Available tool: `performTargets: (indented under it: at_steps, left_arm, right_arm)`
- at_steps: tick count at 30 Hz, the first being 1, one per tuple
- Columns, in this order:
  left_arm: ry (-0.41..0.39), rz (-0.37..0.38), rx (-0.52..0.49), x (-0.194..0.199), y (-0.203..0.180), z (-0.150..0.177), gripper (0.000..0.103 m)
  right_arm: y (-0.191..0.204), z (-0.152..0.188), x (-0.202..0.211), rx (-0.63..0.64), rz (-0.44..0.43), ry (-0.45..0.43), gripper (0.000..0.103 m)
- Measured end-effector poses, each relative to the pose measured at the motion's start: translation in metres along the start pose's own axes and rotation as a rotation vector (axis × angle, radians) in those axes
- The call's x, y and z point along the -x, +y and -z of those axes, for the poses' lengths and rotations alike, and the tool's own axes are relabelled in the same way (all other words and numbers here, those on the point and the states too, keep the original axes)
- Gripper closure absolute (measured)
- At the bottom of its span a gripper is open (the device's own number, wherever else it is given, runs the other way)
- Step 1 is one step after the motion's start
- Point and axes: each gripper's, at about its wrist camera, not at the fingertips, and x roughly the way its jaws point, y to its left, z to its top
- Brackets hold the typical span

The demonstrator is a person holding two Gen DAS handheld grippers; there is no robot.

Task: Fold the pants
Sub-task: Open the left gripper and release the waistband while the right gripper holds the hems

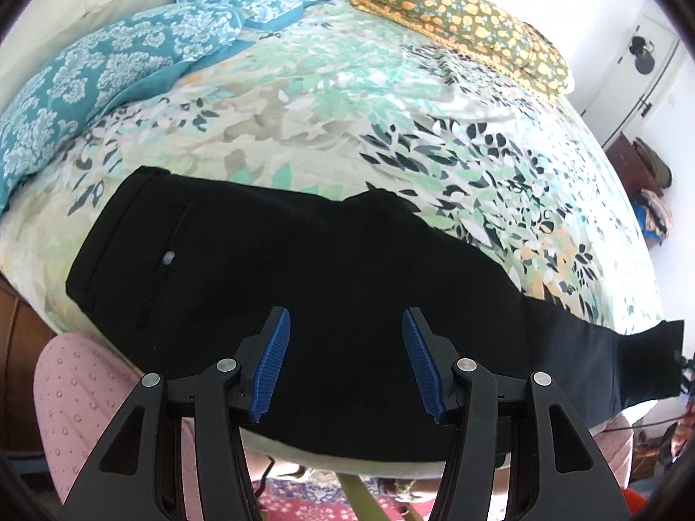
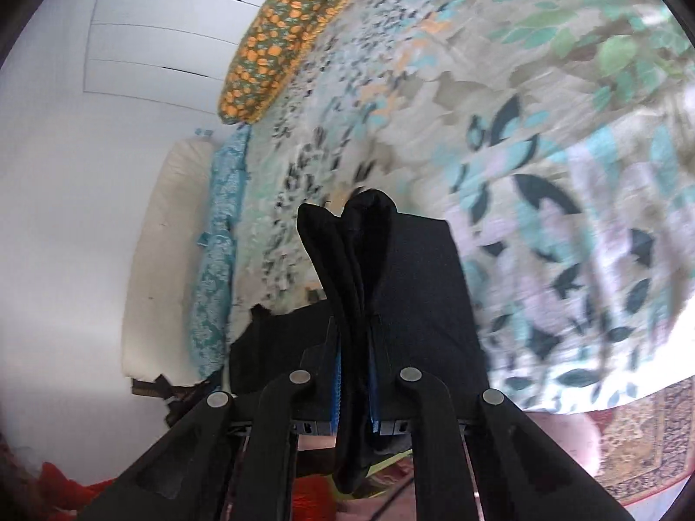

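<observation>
Black pants [image 1: 304,278] lie across the near edge of the bed, waistband to the left with a small pale button, legs running right. My left gripper [image 1: 345,325] is open, its blue pads [image 1: 273,364] apart above the middle of the pants, holding nothing. In the left wrist view the leg ends [image 1: 651,364] are lifted at the far right. My right gripper [image 2: 354,334] is shut on the bunched leg ends of the pants [image 2: 360,252], which stick up between its fingers above the bed.
The bed has a leaf-print cover [image 1: 391,121]. Blue patterned pillows [image 1: 108,74] lie at the back left and an orange-flowered pillow [image 1: 469,17] at the back right. A patterned rug [image 2: 643,443] covers the floor; pink clothing [image 1: 87,399] shows below the bed edge.
</observation>
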Motion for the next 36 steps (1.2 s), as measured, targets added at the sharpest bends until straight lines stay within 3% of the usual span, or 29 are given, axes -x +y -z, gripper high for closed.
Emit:
performTargets:
  at_steps: [3,8,12,16,18,21,24,26,31,36]
  left_arm:
    - [-0.003,0.027,0.005,-0.015,-0.004,-0.001,0.047]
    - [-0.005,0.000,-0.012,-0.026,0.003,0.019,0.047]
    - [0.016,0.003,-0.003,-0.028,0.019,0.032,0.047]
    - [-0.004,0.031,0.012,-0.022,0.027,0.034,0.047]
    - [-0.006,0.066,0.015,-0.022,0.026,0.033,0.046]
    - [0.005,0.139,-0.004,-0.022,0.019,0.035,0.046]
    - [0.013,0.217,-0.079,-0.020,-0.001,0.039,0.044]
    - [0.025,0.254,-0.145,-0.021,-0.021,0.041,0.044]
    - [0.093,0.254,-0.286,-0.044,-0.068,0.039,0.047]
    - [0.184,0.201,-0.368,-0.075,-0.092,0.047,0.065]
  right_arm:
    - [0.045,0.022,-0.057,0.001,-0.164,0.050,0.092]
    - [0.104,0.055,-0.181,0.024,-0.285,0.197,0.092]
    - [0.134,0.080,-0.278,0.075,-0.275,0.282,0.092]
    - [0.154,0.108,-0.356,0.195,-0.147,0.340,0.090]
    - [0.156,0.118,-0.380,0.221,-0.069,0.357,0.076]
    - [0.164,0.120,-0.365,0.281,-0.016,0.306,0.053]
    - [0.176,0.110,-0.310,0.409,0.051,0.176,0.032]
    - [0.175,0.107,-0.266,0.483,0.110,0.087,0.026]
    - [0.154,0.118,-0.173,0.529,0.240,-0.067,0.025]
    - [0.134,0.128,-0.114,0.452,0.275,-0.231,0.025]
